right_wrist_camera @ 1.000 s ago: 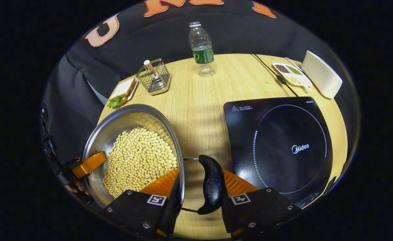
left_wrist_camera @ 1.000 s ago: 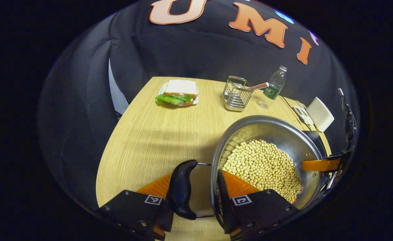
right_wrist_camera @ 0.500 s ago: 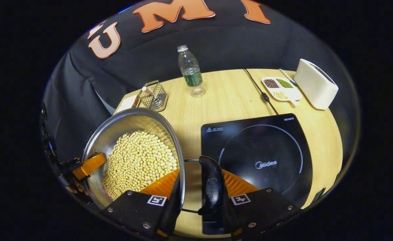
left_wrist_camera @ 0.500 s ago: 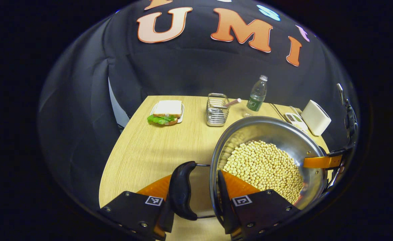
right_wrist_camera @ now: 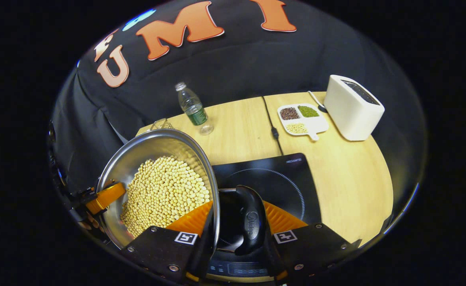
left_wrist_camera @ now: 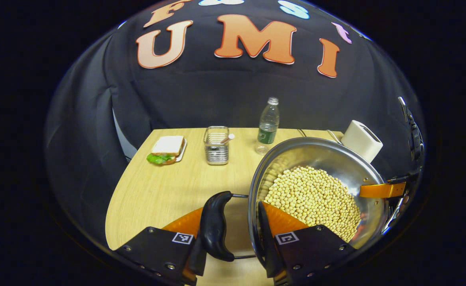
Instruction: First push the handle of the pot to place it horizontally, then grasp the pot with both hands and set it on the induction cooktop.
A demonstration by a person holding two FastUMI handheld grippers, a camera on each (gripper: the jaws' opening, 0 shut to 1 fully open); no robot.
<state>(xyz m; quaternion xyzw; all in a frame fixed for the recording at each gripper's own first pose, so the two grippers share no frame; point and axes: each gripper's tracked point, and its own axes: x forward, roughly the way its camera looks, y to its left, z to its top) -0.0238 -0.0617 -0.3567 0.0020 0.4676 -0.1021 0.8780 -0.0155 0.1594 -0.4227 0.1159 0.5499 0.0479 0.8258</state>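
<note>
One steel pot (left_wrist_camera: 348,167) heaped with pale beans (left_wrist_camera: 312,198) hangs above the table (left_wrist_camera: 157,194), carried by two grippers, one at each side handle. The pot has two black handles. In the left gripper view, the left gripper (left_wrist_camera: 237,232) straddles one handle (left_wrist_camera: 214,226) and the rim: its outer finger lies outside the grip, its inner finger inside the pot wall, and they look closed on the pair, though whether both pads press cannot be fully told. In the right gripper view, the right gripper (right_wrist_camera: 236,232) grips the other handle (right_wrist_camera: 249,222) and rim the same way, narrowly parted with handle and wall between its fingers.

In the right gripper view the pot is up over the near left part of one black cooktop (right_wrist_camera: 280,182), not resting on it; the right handle sits above the glass.

Elsewhere on the table: one water bottle (left_wrist_camera: 268,125), one wire caddy (left_wrist_camera: 216,145), one sandwich (left_wrist_camera: 165,149) on a plate, one white toaster (right_wrist_camera: 352,107), one divided dish (right_wrist_camera: 301,119) with three sorts of beans, and one black cord (right_wrist_camera: 272,127)
</note>
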